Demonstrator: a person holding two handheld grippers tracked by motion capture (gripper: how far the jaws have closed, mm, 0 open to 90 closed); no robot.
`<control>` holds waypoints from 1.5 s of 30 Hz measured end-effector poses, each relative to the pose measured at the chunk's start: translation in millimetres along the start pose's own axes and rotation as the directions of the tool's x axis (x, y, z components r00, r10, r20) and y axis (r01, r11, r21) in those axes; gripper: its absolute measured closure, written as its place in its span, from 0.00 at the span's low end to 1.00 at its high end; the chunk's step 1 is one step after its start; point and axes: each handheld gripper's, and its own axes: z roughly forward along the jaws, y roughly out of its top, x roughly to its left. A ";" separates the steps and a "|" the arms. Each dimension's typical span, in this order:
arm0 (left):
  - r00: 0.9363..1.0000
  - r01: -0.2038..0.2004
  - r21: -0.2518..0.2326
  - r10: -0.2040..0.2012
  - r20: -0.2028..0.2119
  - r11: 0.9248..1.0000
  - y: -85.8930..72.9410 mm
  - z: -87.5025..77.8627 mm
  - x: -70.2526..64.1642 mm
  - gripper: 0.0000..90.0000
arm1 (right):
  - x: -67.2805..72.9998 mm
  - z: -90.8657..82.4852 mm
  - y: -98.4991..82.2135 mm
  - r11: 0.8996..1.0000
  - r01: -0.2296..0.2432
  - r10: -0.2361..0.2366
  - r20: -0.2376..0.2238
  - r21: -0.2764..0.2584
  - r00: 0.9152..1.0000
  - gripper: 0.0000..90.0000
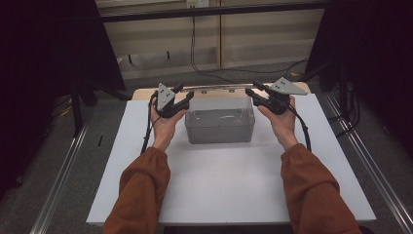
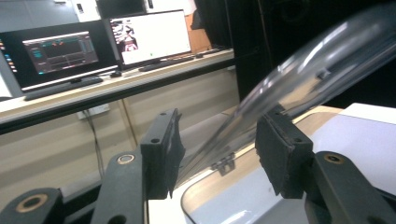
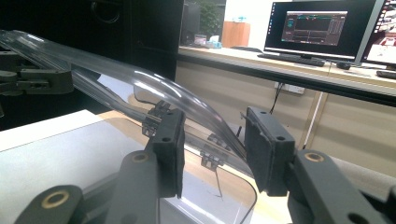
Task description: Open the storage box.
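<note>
Your clear plastic box (image 1: 220, 126) sits upright at the far middle of the white table (image 1: 224, 180), at about twelve o'clock from you, open at the top. It is rectangular with rounded corners and see-through walls. Its transparent lid (image 1: 219, 88) is off the box and held level above the back rim, running from nine to three o'clock. In the left gripper view the lid (image 2: 317, 70) rises toward two o'clock; small hinge clips (image 3: 211, 154) show along its edge in the right gripper view.

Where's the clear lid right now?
In the high view the clear lid is raised at the far rim of the clear box, spanning between the left gripper and the right gripper, its ends between their open jaws.
</note>
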 end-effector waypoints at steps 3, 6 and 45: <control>1.000 -0.012 0.003 0.012 -0.009 1.000 1.7 3.0 2.0 0.56 | -1.6 0.4 0.7 1.000 -0.002 0.002 0.004 -0.008 1.000 0.67; 1.000 -0.007 0.003 0.007 -0.012 1.000 2.4 3.4 3.7 0.56 | -3.7 1.9 2.4 1.000 -0.011 0.011 0.004 -0.011 1.000 0.68; 0.999 0.031 0.049 -0.031 -0.009 0.998 7.1 24.6 17.3 0.71 | -22.2 36.2 -2.4 0.999 0.035 -0.036 0.025 0.012 0.999 0.67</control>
